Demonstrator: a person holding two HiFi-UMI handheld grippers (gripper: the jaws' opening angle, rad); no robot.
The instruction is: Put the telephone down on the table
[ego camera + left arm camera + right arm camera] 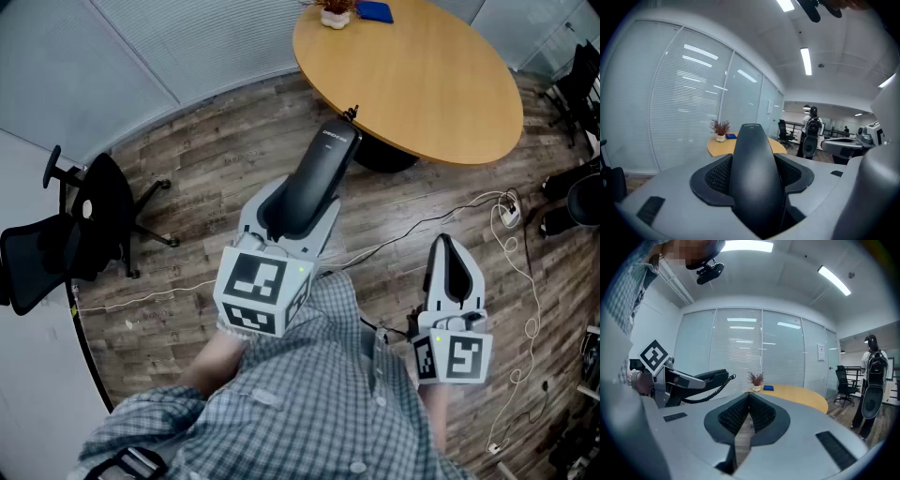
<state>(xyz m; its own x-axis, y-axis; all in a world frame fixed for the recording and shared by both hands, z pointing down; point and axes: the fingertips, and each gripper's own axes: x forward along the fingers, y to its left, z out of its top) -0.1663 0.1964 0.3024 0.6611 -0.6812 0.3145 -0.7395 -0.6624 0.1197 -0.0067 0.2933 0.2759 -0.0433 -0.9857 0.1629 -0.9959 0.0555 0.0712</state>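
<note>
The telephone (319,178), a black handset with a coiled cord (701,392) trailing from it, is up in the air above the wooden floor (206,178), short of the round bench (422,84). The left gripper (292,214) has its jaws clamped across the handset's middle, pads pressing both flanks. The right gripper (448,255) carries nothing, and its jaws are closed together. The handset looks like rigid, smooth plastic: fairly light, somewhat slippery, and long enough to pivot in a narrow grip, so a mid-body hold seems soundest, and the cord may tug. At the bench's far edge stand a small pot (336,17) holding a dried reddish plant and a flat blue object (375,11) beside it.
</note>
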